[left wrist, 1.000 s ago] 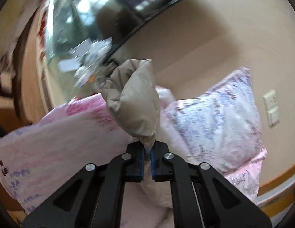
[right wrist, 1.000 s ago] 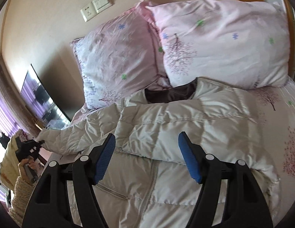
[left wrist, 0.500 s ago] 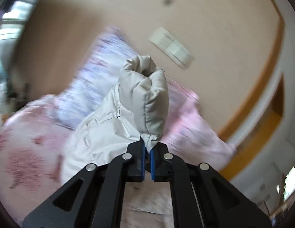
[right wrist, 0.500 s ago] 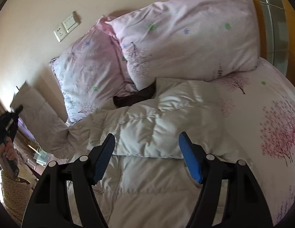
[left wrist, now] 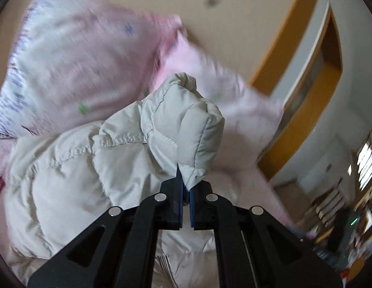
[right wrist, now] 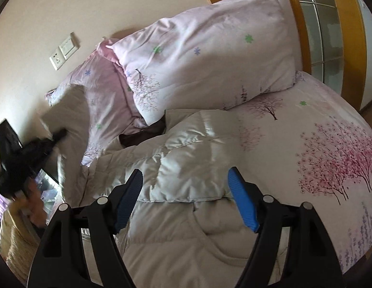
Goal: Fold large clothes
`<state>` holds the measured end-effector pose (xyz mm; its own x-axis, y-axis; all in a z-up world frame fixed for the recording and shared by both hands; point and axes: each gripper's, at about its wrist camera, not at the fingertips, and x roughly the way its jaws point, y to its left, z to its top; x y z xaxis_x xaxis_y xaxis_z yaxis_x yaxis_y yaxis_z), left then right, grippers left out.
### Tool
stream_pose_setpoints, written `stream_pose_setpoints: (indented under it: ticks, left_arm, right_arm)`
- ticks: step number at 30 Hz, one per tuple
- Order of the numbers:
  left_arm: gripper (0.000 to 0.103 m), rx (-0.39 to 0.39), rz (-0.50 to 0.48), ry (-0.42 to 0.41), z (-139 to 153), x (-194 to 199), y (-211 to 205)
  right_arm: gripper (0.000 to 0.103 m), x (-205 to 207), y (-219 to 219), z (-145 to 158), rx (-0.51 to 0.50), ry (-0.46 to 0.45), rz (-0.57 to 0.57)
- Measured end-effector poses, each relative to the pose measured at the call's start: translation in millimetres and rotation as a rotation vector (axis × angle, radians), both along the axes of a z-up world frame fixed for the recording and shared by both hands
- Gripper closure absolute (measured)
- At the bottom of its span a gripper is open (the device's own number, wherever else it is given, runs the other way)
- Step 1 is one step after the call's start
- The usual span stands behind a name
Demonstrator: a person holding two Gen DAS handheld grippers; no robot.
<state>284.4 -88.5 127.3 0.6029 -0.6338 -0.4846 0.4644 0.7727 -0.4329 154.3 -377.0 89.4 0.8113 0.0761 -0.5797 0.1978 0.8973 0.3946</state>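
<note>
Bedroom setup: beige wall with a switch plate (right wrist: 64,54), two pink floral pillows (right wrist: 205,57) leaning against it, and a bed (right wrist: 329,129) with a cherry-tree print sheet. Spread across the bed is a big cream puffer jacket (right wrist: 176,165), collar toward the pillows, dark lining showing at the neck.

Starting from the left: the left claw (left wrist: 185,193) is clenched on the cuff end of the sleeve (left wrist: 183,120), holding it up in the air above the jacket's body. From the right wrist view you can see that sleeve raised at the far left, a bit blurry. Moving right, the right claw (right wrist: 186,199) is released, jaws wide apart and holding nothing, hovering over the chest of the jacket, where the other sleeve already looks folded across.

My read is that this is the sleeve-fold step, with the lifted sleeve due to be laid over the front. Handling-wise the jacket looks light but super puffy and springy, with a slick shell, so I'd expect folds to pop back open or slide. The cuff and stitched seams seem like the best places to pinch, since the padding there is thin. A fat quilted panel would probably squish and slip out.
</note>
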Motion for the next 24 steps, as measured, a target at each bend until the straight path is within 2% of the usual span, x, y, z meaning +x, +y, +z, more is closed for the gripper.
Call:
stream_pose_setpoints:
  ticks: [5, 7, 10, 12, 15, 16, 18, 21, 24]
  left_arm:
    - [0.098, 0.154, -0.102, 0.092, -56.0, -1.9, -51.9]
    - [0.098, 0.234, -0.128, 0.094, -72.4, -6.4, -69.8]
    - [0.097, 0.360, -0.146, 0.041, -82.1, -14.7, -87.6]
    - [0.094, 0.403, -0.148, 0.007, -84.2, -17.4, -90.5]
    - [0.088, 0.416, -0.156, 0.003, -80.7, -18.0, -90.6]
    - [0.082, 0.412, -0.171, 0.005, -79.4, -20.2, -87.9]
    - [0.016, 0.372, -0.208, -0.005, -74.5, -27.3, -89.3]
    - [0.012, 0.370, -0.252, -0.123, -60.6, -50.4, -89.0]
    - [0.010, 0.340, -0.292, -0.141, -47.5, -63.6, -75.1]
  right_arm:
    - [0.028, 7.9, -7.3, -2.3, 0.005, 0.019, -0.019]
    - [0.028, 13.5, -9.8, -1.7, 0.016, 0.026, -0.020]
    - [0.028, 24.8, -11.2, 0.8, 0.048, 0.035, 0.003]
    - [0.028, 33.4, -10.2, 4.3, 0.068, 0.036, 0.022]
    - [0.028, 42.1, -6.5, 8.8, 0.086, 0.034, 0.047]
    - [0.028, 45.5, -5.3, 10.0, 0.102, 0.033, 0.060]
    - [0.028, 50.4, -3.3, 11.1, 0.129, 0.034, 0.078]
    - [0.028, 56.6, -2.6, 10.2, 0.177, 0.044, 0.096]
    - [0.028, 62.9, -1.7, 6.7, 0.226, 0.066, 0.121]
